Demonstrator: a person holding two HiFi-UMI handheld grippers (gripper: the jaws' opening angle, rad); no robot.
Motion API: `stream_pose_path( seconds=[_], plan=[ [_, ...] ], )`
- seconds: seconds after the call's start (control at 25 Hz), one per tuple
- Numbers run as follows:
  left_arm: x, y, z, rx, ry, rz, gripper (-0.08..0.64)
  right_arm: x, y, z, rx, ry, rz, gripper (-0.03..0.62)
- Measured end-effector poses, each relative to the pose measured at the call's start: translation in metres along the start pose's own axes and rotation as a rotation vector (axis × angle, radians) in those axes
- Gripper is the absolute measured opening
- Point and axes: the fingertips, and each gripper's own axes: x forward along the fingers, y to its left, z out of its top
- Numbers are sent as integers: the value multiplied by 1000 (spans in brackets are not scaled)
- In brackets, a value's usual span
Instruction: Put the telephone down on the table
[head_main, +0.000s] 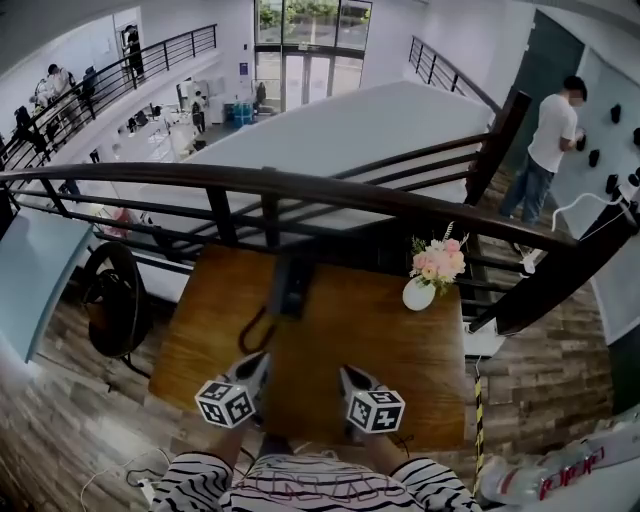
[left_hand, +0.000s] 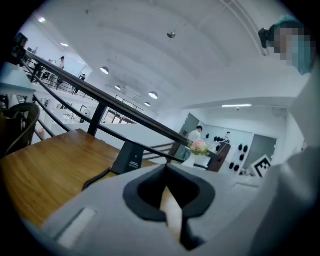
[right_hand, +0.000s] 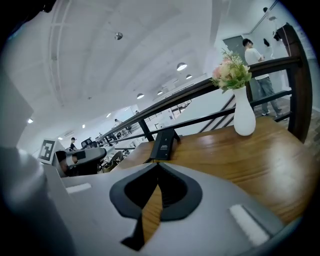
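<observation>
The black telephone (head_main: 290, 284) lies on the wooden table (head_main: 400, 345) at its far edge, under the railing, and its cord (head_main: 254, 336) loops toward me. It also shows ahead in the left gripper view as the telephone (left_hand: 131, 157) and in the right gripper view as the telephone (right_hand: 164, 144). My left gripper (head_main: 260, 366) and right gripper (head_main: 350, 375) hover side by side over the table's near edge, well short of the telephone. Both are shut with nothing between the jaws, as the left gripper (left_hand: 166, 168) and right gripper (right_hand: 157, 166) show close up.
A white vase of pink flowers (head_main: 421, 290) stands at the table's far right. A dark railing (head_main: 300, 185) runs behind the table. A black chair (head_main: 115, 300) sits left of the table. A person (head_main: 545, 150) stands far off at the right.
</observation>
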Motion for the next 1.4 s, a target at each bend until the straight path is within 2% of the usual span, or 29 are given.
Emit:
stream_pose_path(
  seconds=[0.24,0.48,1.04,1.4],
  plan=[
    [-31,-31,-39,-42,-1,69,3,-44,-6,-26,-28,29,33,0],
    [-55,-64,-72,-54,4,81,3,-82,-15,-50,-41,48,53,0],
    [-69,-106,-111,-27,16,83,3,-130,-38,-82,-59,66,48,0],
    [-69,-105,-122,-21,33,93,3,-130,-48,-83,-77,65,23,0]
  ],
)
